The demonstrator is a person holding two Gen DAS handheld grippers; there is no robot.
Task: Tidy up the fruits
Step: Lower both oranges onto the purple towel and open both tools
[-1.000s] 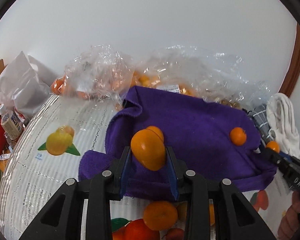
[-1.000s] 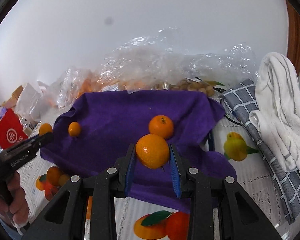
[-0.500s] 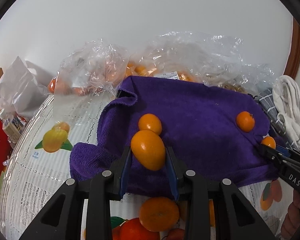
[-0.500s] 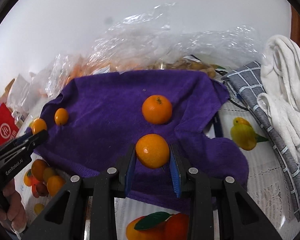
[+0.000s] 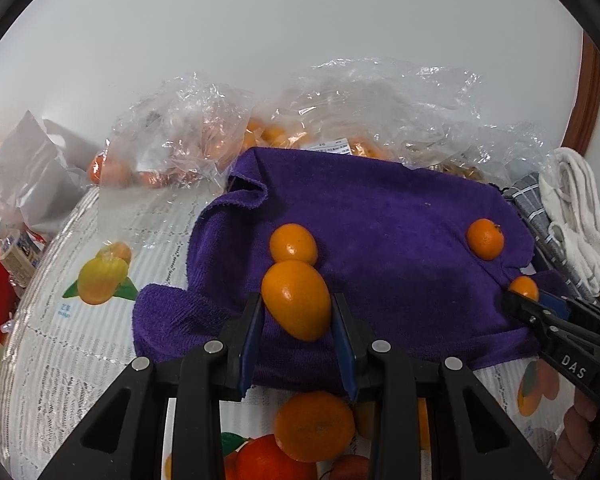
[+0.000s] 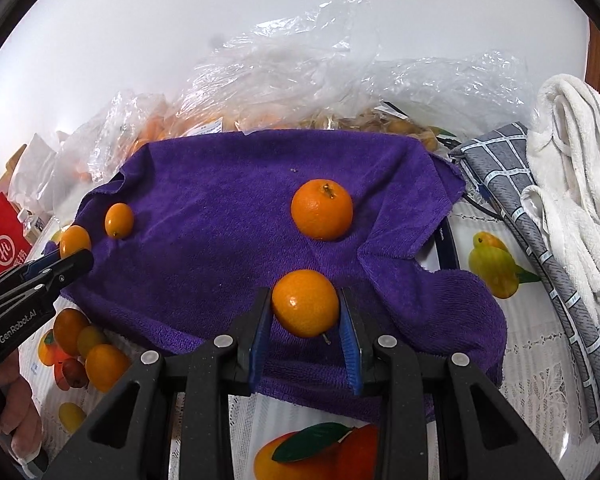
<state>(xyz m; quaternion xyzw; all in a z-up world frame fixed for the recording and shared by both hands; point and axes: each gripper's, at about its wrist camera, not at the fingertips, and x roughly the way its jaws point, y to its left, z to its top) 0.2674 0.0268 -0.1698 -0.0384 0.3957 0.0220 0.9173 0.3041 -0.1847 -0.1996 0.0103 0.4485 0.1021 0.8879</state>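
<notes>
A purple cloth (image 5: 384,236) (image 6: 220,208) is spread on the table. My left gripper (image 5: 296,301) is shut on an oval kumquat (image 5: 296,300), held just above the cloth's near left part. A second kumquat (image 5: 293,243) lies on the cloth right behind it. My right gripper (image 6: 305,296) is shut on a round tangerine (image 6: 305,303) over the cloth's near right part. Another tangerine (image 6: 322,209) (image 5: 485,239) rests on the cloth beyond it. In the right wrist view the left gripper (image 6: 74,254) shows at the left edge, next to the lying kumquat (image 6: 119,220).
Clear plastic bags (image 5: 204,140) (image 6: 300,76) holding more orange fruit lie behind the cloth. A white towel (image 6: 572,184) and a grey checked cloth (image 6: 516,184) lie on the right. A red box (image 6: 2,244) and white paper (image 5: 32,176) stand left. The tablecloth (image 5: 60,340) carries fruit prints.
The right gripper has sunk toward the cloth with its tangerine, so the cloth fills more of its view. The left gripper keeps its kumquat and has hardly moved.
</notes>
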